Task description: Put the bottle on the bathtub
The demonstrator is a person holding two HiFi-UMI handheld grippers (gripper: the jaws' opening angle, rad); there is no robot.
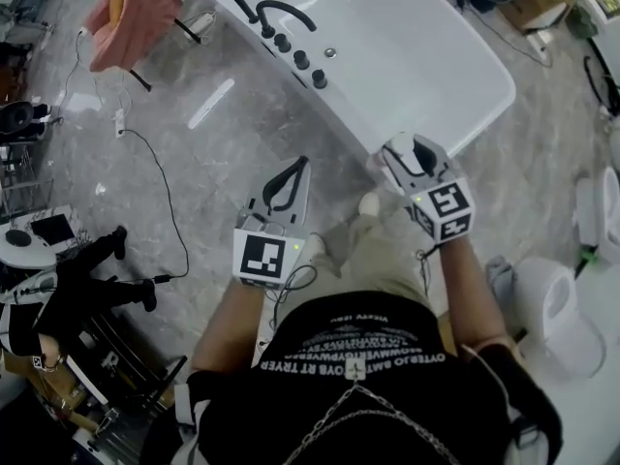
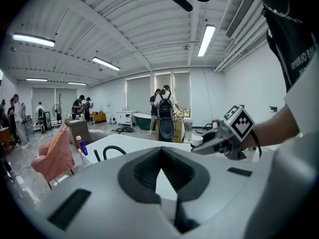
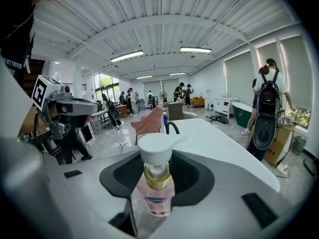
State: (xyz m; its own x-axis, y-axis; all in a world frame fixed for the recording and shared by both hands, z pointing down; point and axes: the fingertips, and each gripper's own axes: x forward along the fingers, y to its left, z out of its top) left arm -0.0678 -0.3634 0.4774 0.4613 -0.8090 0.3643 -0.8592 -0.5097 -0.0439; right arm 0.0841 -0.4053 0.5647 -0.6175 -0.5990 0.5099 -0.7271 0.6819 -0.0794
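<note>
A pump bottle [image 3: 157, 190] of pink liquid, with a white pump head and gold collar, stands upright between the jaws of my right gripper [image 3: 157, 158], which is shut on it. In the head view the right gripper [image 1: 402, 150] hovers just off the near edge of the white bathtub [image 1: 407, 56]. The left gripper [image 1: 298, 166] hangs over the grey floor to its left, jaws together and nothing in them. From the left gripper view the bottle's white cap [image 2: 197, 140] shows in the right gripper, above the bathtub [image 2: 124, 144].
A black faucet [image 1: 276, 10] and black knobs [image 1: 300, 58] sit on the tub's left rim. A pink towel [image 1: 136, 8] hangs on a rack beyond. A cable [image 1: 167, 197] crosses the floor. A white toilet [image 1: 557, 308] stands at the right. People stand in the background.
</note>
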